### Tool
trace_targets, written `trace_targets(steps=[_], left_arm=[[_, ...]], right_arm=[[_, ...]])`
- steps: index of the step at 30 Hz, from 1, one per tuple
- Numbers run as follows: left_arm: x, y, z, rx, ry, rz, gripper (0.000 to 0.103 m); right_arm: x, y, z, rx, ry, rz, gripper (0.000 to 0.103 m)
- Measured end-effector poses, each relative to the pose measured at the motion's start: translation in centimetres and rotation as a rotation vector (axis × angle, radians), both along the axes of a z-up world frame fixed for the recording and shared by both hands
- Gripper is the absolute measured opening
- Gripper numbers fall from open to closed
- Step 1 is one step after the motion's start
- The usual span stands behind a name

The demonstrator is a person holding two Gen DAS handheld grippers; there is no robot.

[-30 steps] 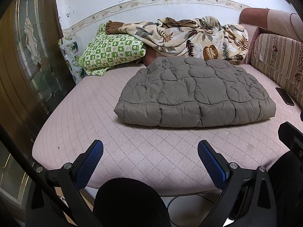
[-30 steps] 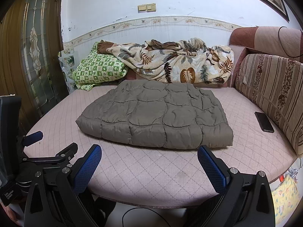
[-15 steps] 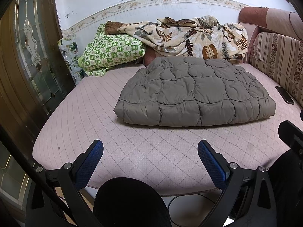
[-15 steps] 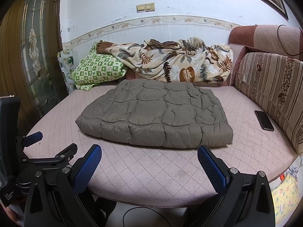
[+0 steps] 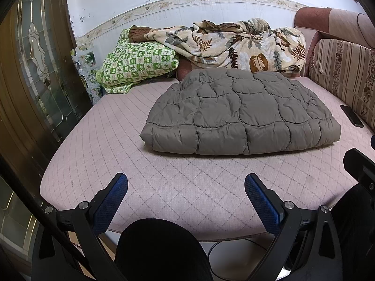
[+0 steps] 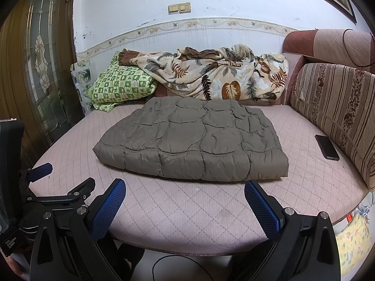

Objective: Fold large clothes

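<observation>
A grey-brown quilted puffer garment (image 5: pixel 239 112) lies folded into a thick rectangle on the pink quilted bed (image 5: pixel 164 182); it also shows in the right wrist view (image 6: pixel 194 140). My left gripper (image 5: pixel 186 182) is open and empty, hovering over the bed's near edge, short of the garment. My right gripper (image 6: pixel 185 188) is open and empty, just in front of the garment's near edge. The left gripper's body (image 6: pixel 35 196) shows at the left of the right wrist view.
A green checked pillow (image 5: pixel 138 63) and a leaf-print blanket (image 5: pixel 234 44) lie at the back. A striped sofa cushion (image 6: pixel 335 112) lines the right side, with a black phone (image 6: pixel 327 147) beside it. A glass-panelled wooden door (image 5: pixel 35 82) stands on the left.
Both views have crept very slightly; the garment sits a touch lower and closer in frame. Both grippers stay open and empty.
</observation>
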State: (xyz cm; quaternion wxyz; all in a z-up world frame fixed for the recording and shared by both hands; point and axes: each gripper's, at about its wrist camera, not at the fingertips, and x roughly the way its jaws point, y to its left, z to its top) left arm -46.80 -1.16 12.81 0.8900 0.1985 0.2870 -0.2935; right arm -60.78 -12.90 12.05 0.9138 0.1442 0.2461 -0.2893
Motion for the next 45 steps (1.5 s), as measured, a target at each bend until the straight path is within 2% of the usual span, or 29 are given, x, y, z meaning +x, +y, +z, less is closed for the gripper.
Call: trace_targets(steps=[24,37,45], left_arm=[[-0.6,0.3,-0.1,-0.005,-0.016,-0.009,0.1],[-1.6,2.4,1.6,-0.016,-0.06,-0.013,0.1],[-1.6,2.1,2.3,-0.04,-0.099,-0.073,0.1]], right_arm=[[-0.4,0.2,-0.3,-0.001,-0.007,-0.007,0.103],[-0.9,1.0,1.0,-0.013,-0.04,0.002,0.103],[-0.1,0.8,1.2,-0.033,-0.033,-0.004,0.103]])
